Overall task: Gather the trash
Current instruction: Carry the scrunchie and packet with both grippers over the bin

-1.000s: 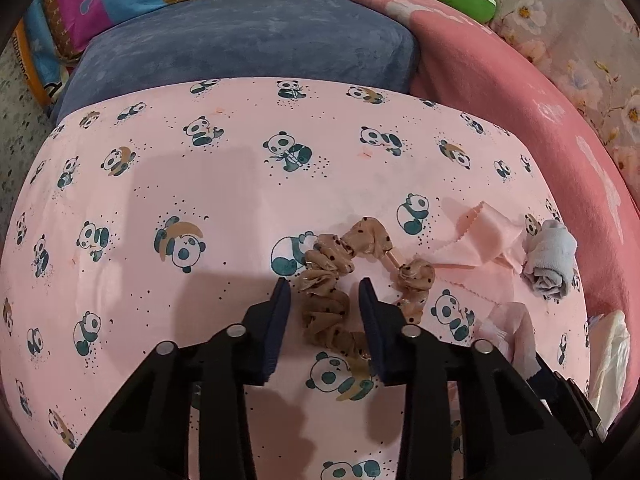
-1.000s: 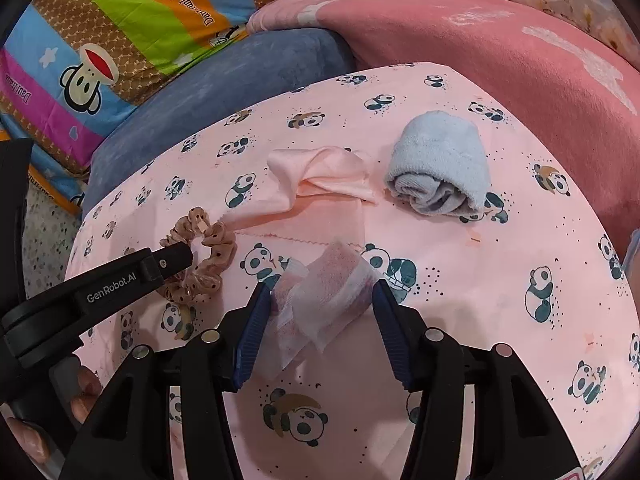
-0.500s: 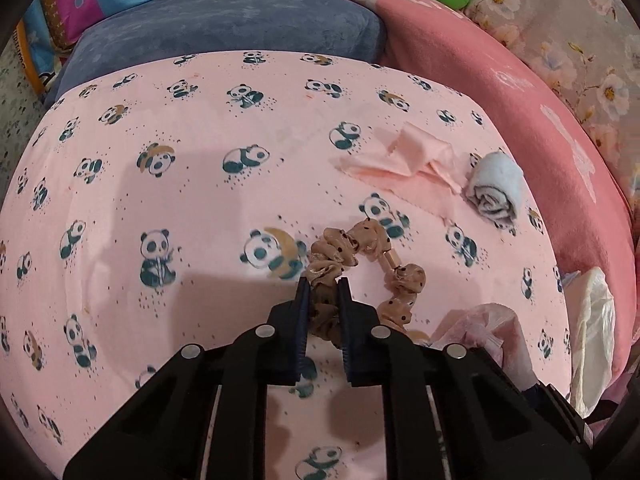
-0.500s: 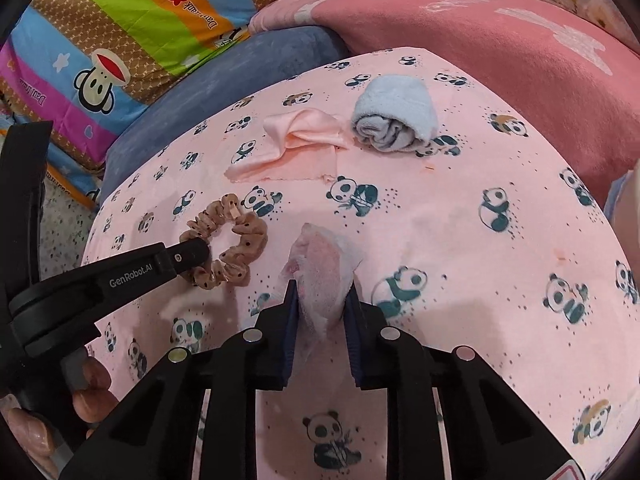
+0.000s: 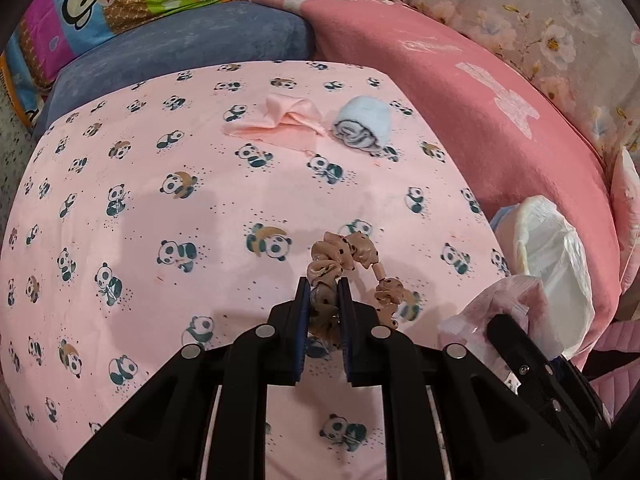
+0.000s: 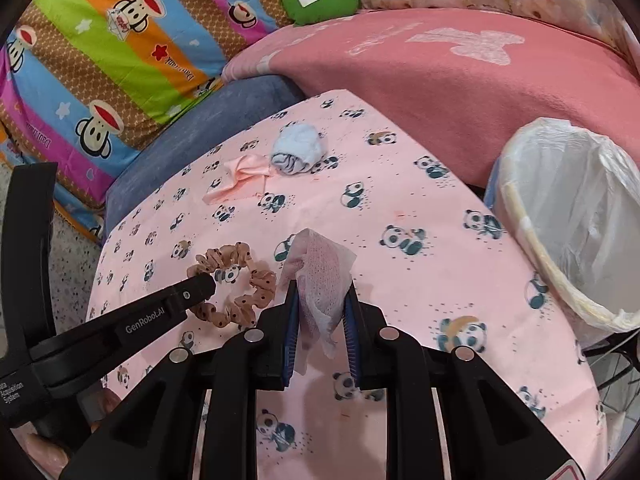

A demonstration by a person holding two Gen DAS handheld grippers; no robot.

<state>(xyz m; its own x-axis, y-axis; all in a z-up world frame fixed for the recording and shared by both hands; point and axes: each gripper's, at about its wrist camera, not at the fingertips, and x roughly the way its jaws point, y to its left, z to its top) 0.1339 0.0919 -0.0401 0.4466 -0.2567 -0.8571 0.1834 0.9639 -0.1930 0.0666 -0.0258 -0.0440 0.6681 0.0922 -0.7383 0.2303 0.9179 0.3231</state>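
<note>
The left gripper (image 5: 323, 285) fingers pinch the brown dotted fabric scrunchie (image 5: 347, 258); the right gripper (image 6: 320, 294) fingers pinch the crumpled pink tissue (image 6: 322, 276), with the white-lined bin (image 6: 576, 216) at the right edge of the panda-print bed (image 6: 400, 176)

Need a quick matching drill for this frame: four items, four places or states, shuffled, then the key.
Items:
1. scrunchie
2. tissue
3. blue sock roll
4. bin

Places or states:
A. lined with a white bag, at the right edge of the panda sheet
B. pinched in the right gripper
C. lying loose beside the pink cloth
D. pinched in the left gripper

Pairs: 1-D, 2-B, 3-C, 4-A
</note>
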